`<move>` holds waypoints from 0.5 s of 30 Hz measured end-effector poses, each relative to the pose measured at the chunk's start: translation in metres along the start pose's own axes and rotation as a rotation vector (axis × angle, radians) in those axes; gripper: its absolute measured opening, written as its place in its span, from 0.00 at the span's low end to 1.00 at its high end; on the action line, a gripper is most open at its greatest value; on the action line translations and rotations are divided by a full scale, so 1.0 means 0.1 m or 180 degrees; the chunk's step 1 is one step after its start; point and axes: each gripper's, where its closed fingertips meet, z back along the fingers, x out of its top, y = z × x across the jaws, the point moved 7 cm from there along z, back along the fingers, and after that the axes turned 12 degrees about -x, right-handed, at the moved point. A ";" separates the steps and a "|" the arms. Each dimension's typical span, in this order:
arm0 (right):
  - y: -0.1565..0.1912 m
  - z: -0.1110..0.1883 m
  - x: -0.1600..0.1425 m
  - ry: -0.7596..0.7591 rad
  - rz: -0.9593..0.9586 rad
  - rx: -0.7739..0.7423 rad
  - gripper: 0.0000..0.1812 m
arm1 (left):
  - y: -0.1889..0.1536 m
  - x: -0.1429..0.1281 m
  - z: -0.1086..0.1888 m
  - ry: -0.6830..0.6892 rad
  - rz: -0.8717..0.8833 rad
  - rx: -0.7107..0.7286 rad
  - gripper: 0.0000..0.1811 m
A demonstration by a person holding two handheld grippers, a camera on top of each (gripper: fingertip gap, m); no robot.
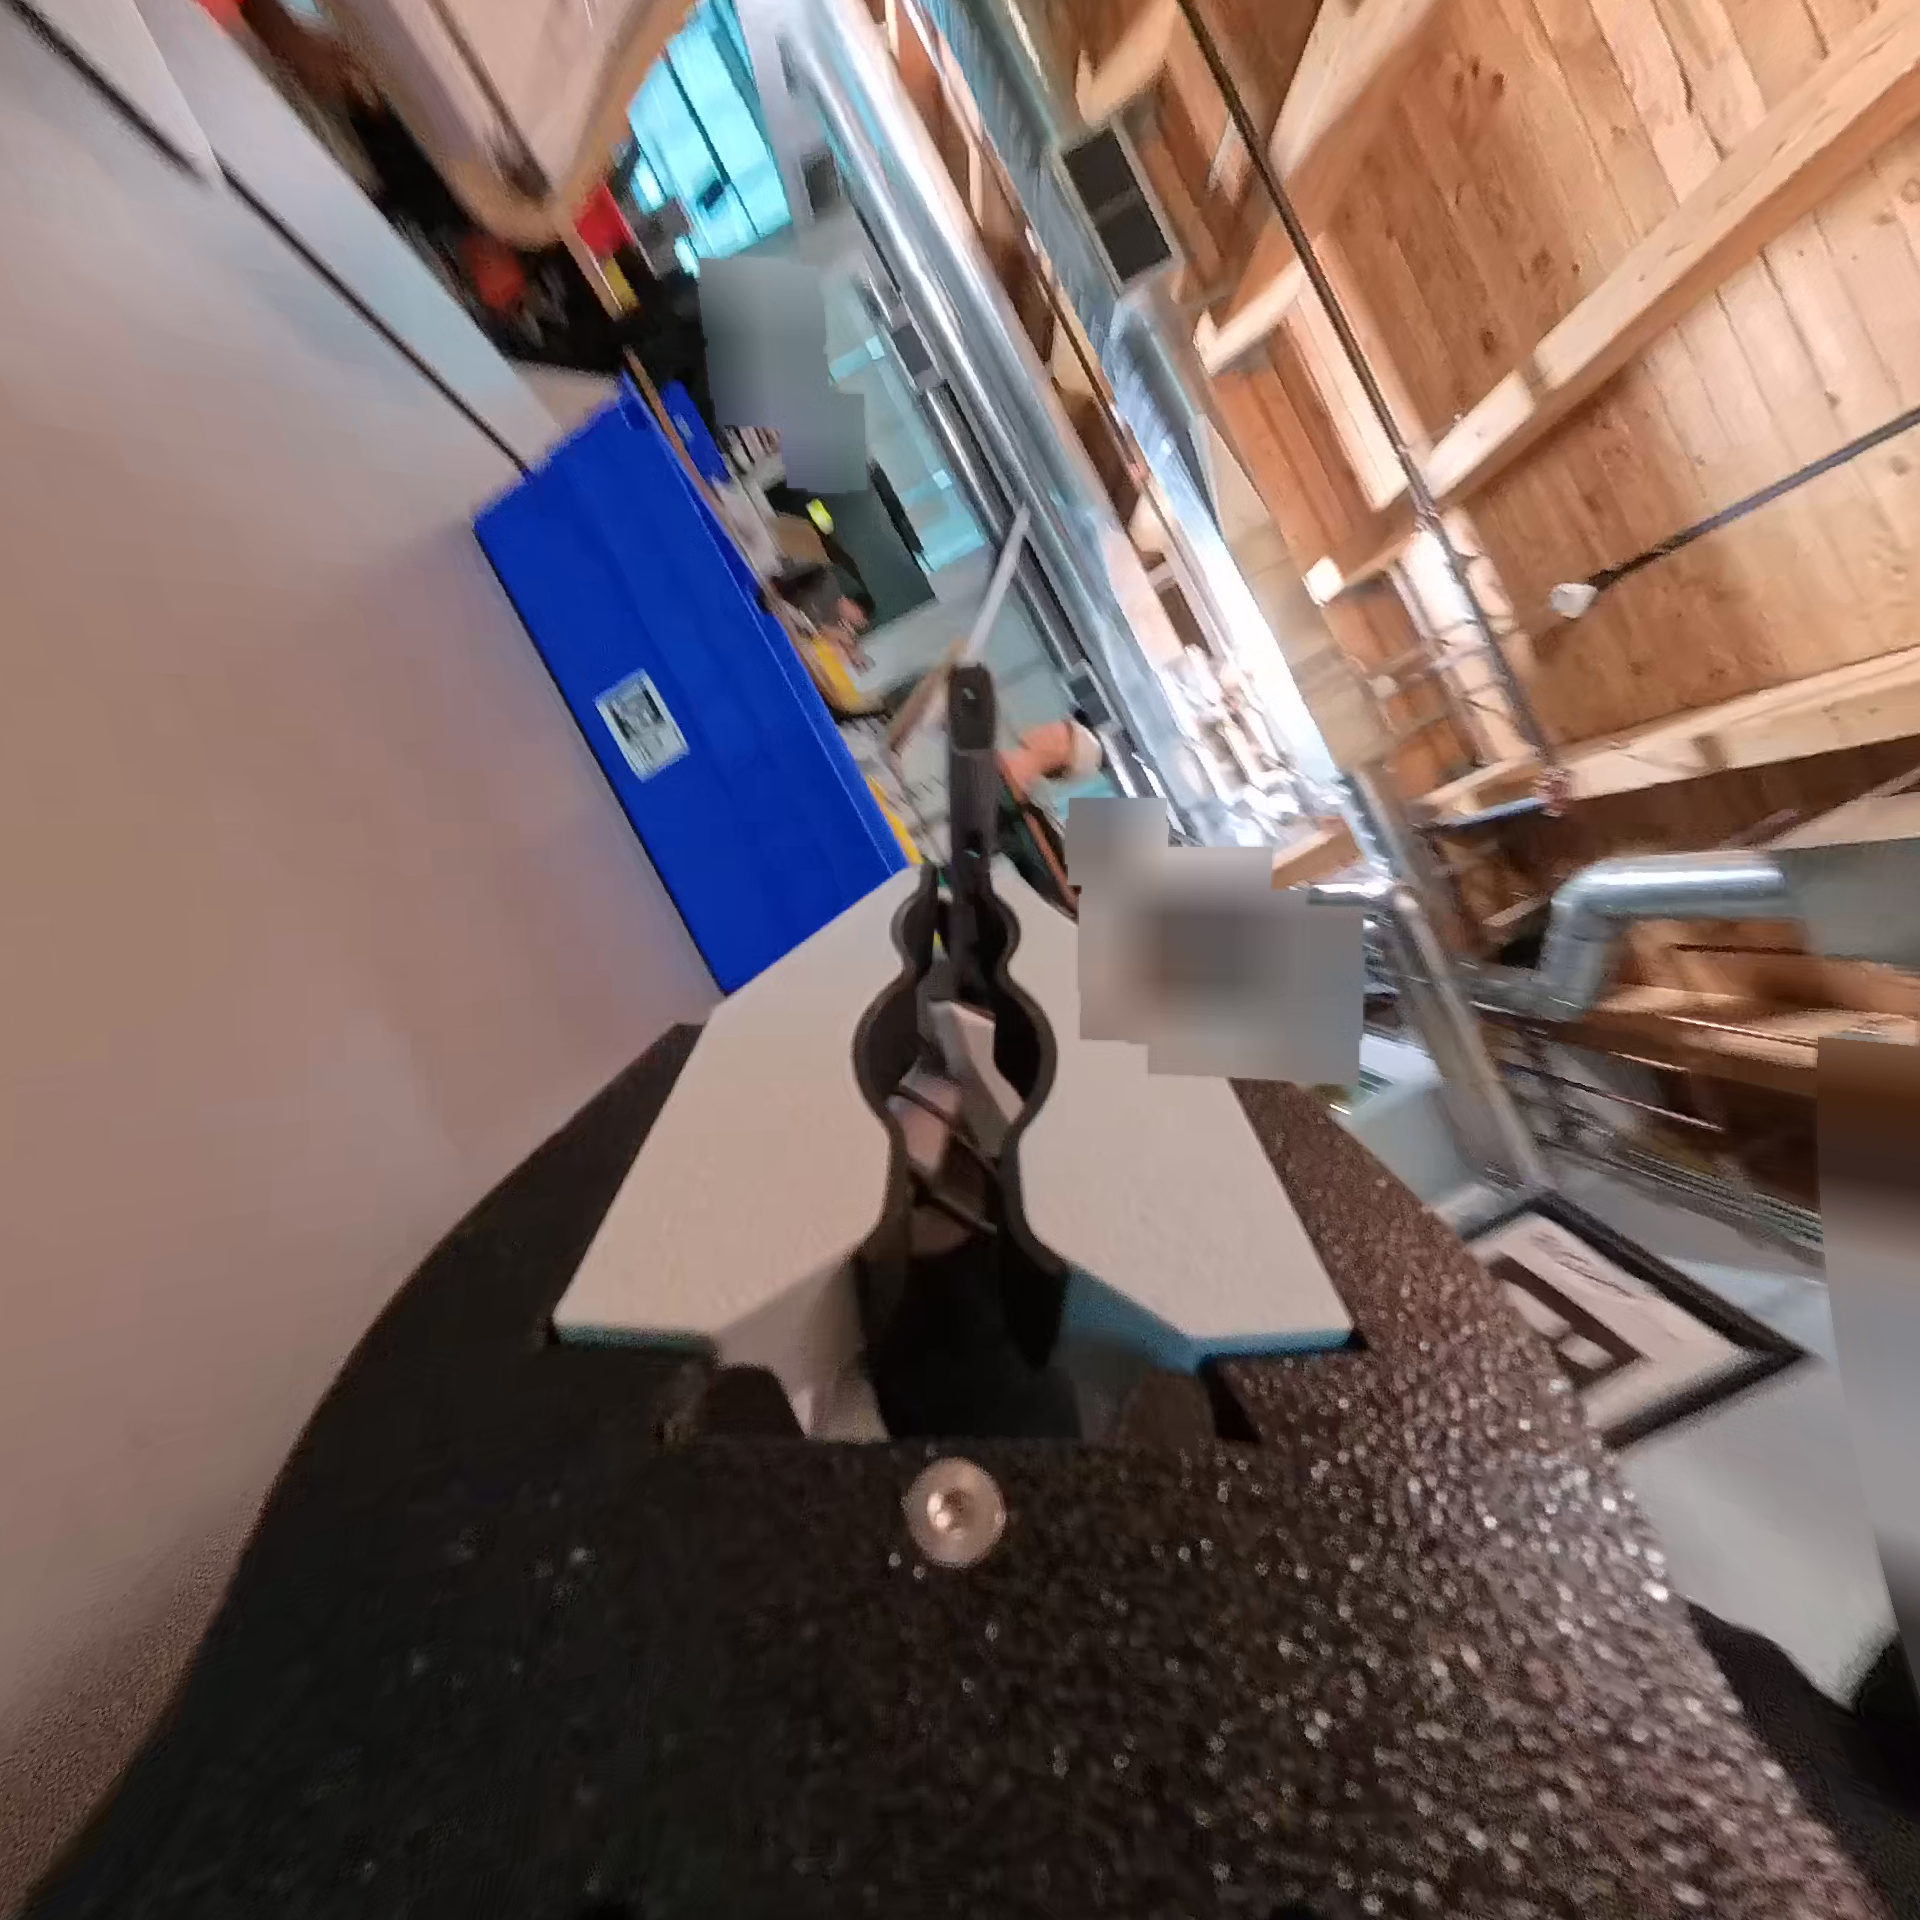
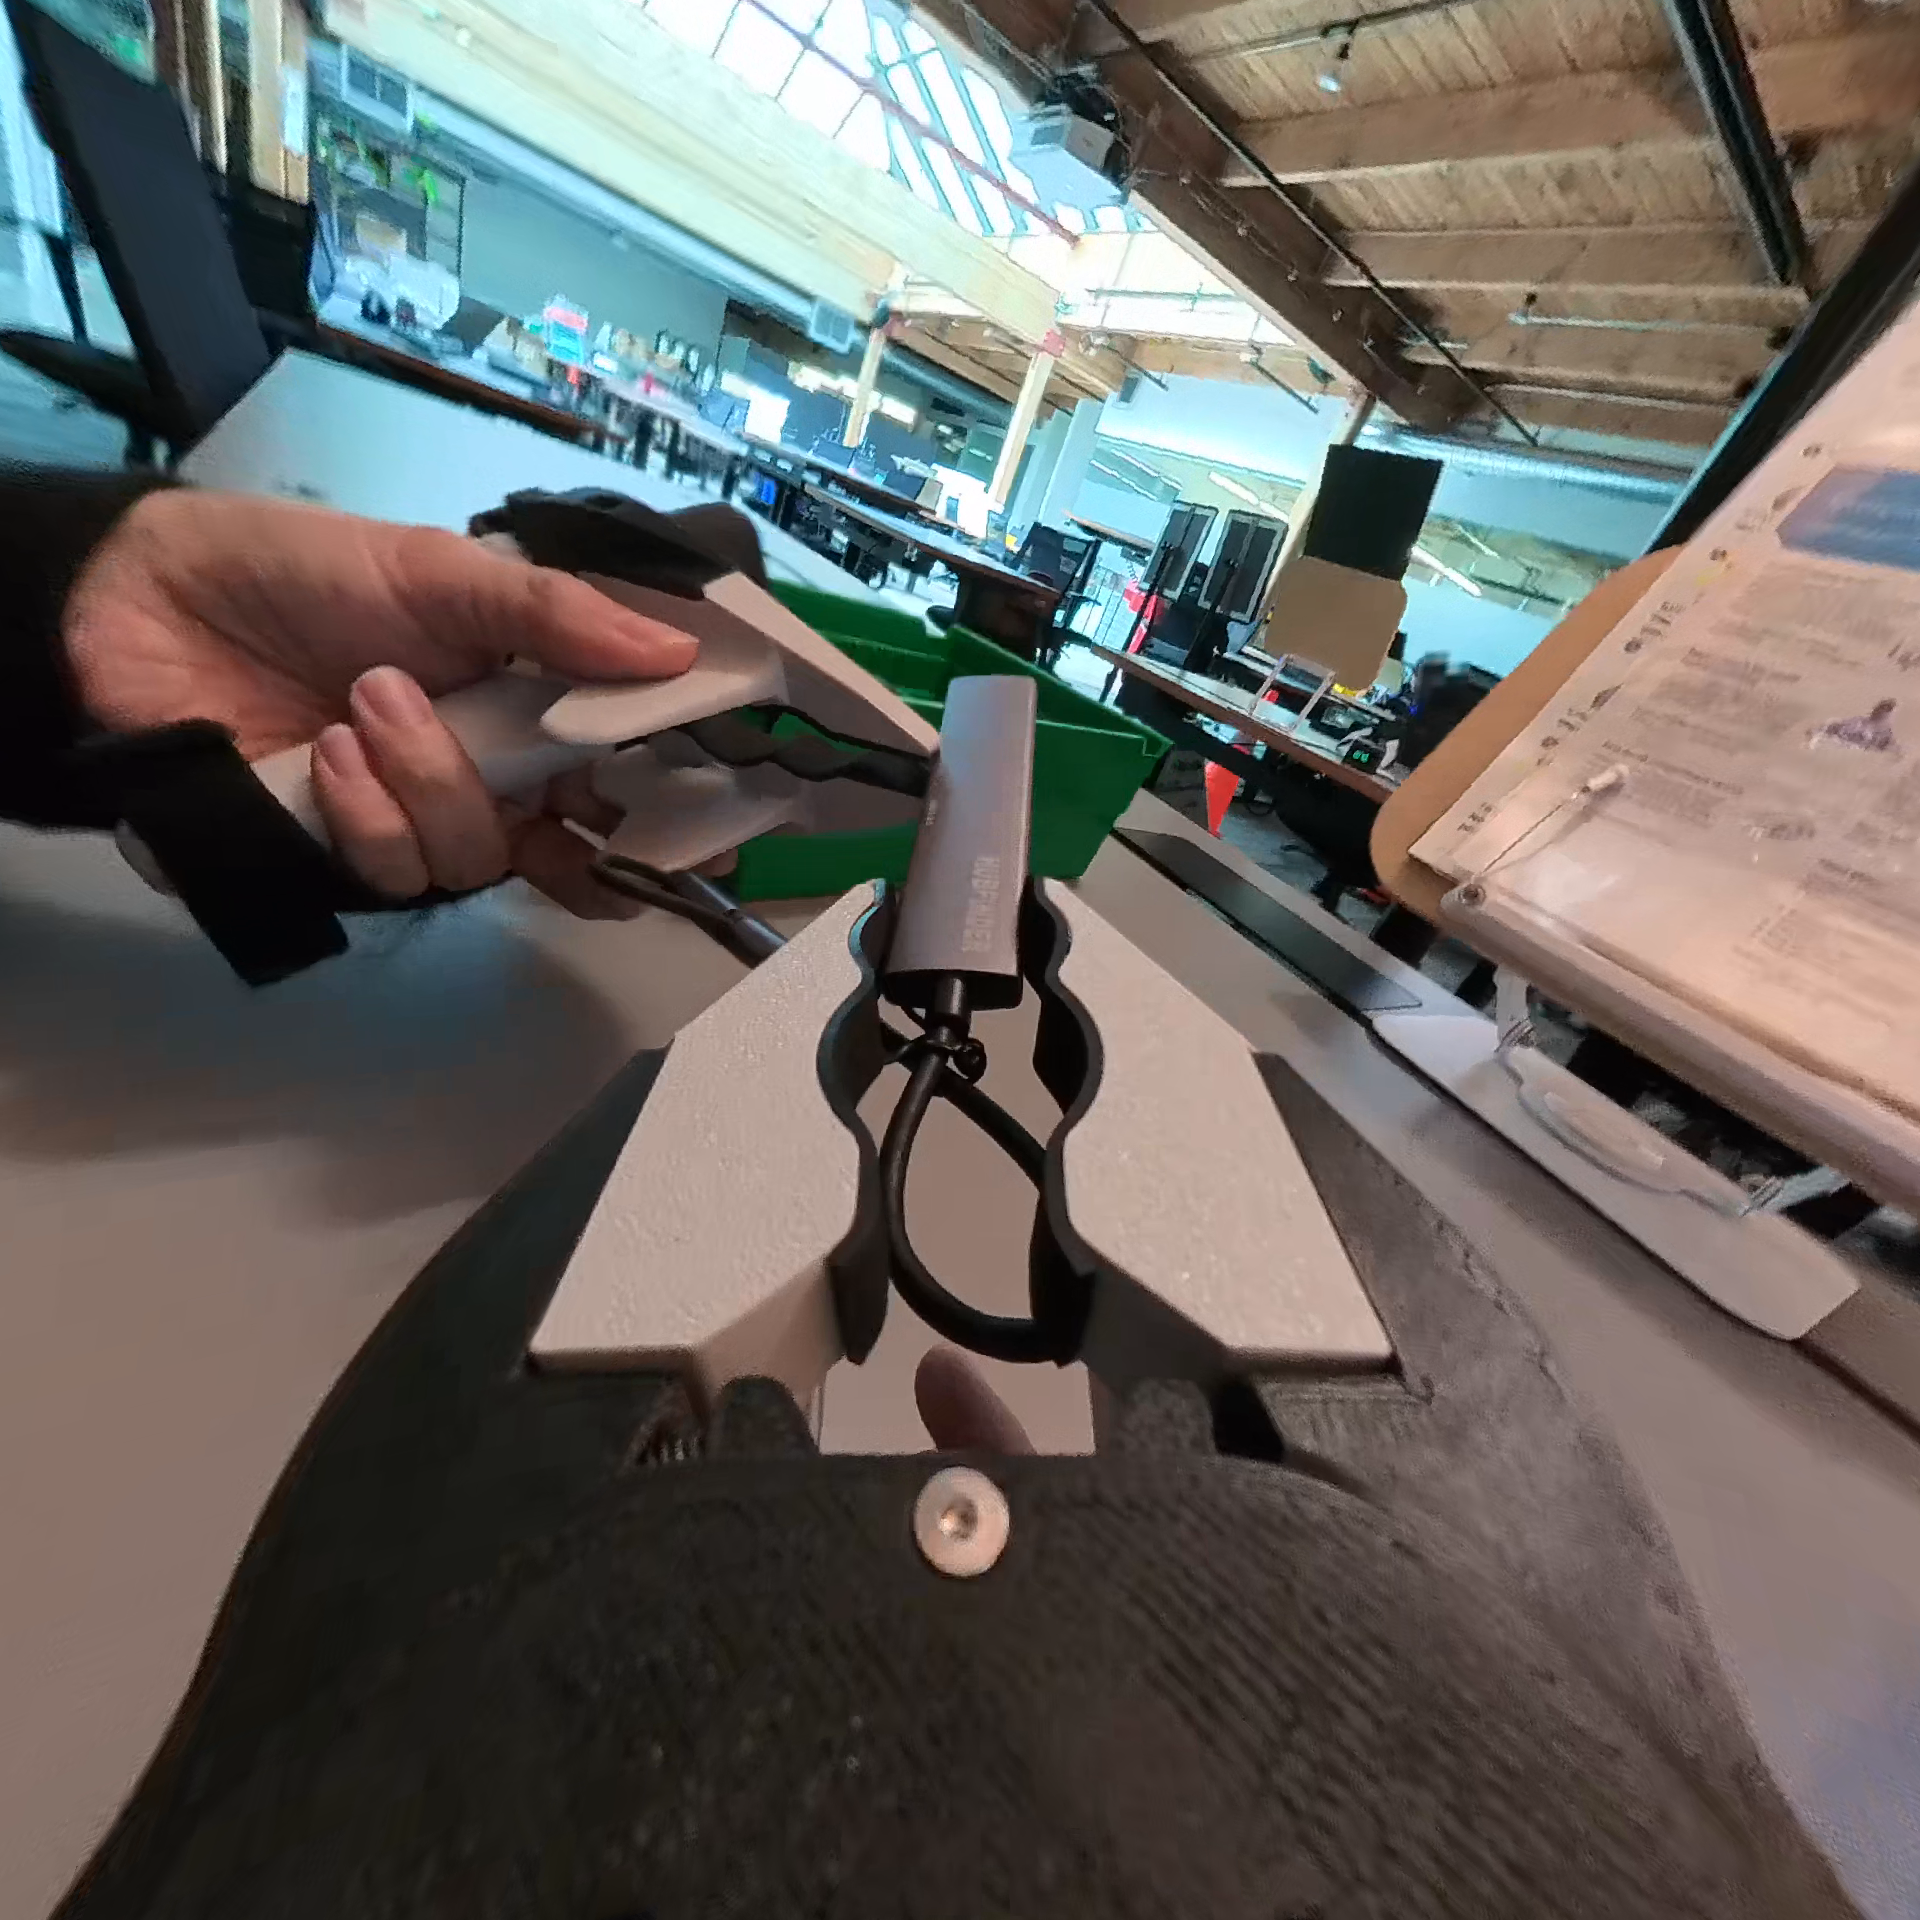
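Grey hub (image 2: 966,831) clamped in right hand-held gripper (image 2: 956,935), cable (image 2: 956,1226) end hidden

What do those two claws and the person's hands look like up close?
Each claw has two pale grey angular fingers with wavy black inner pads, on a black speckled body with one silver screw. The left claw looks alike; its hand wears a black sleeve and strap.

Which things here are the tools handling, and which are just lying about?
Handled:
hub, gripped by the right tool and the left tool
cable, hanging from the hub

Lying about:
green bin
blue box
clipboard
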 end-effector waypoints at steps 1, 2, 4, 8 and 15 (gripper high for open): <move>-0.03 0.03 0.03 -0.0045 -0.0146 -0.0029 0.13 | -0.05 0.05 0.03 -0.0067 -0.0237 0.0119 0.03; -0.06 0.07 0.06 -0.0126 -0.0307 -0.0049 0.13 | -0.12 0.12 0.07 -0.0095 -0.0518 0.0252 0.03; -0.14 0.14 0.08 -0.0199 -0.0563 -0.0106 0.13 | -0.32 0.28 0.17 -0.0123 -0.1153 0.0516 0.03; -0.26 0.14 0.00 -0.0126 -0.0788 -0.0275 0.13 | -0.79 0.67 0.57 -0.0087 -0.2341 0.1344 0.06; -0.33 0.13 -0.04 0.0001 -0.0700 -0.0554 0.13 | -0.98 1.13 1.51 -0.0010 -0.2926 0.3066 0.06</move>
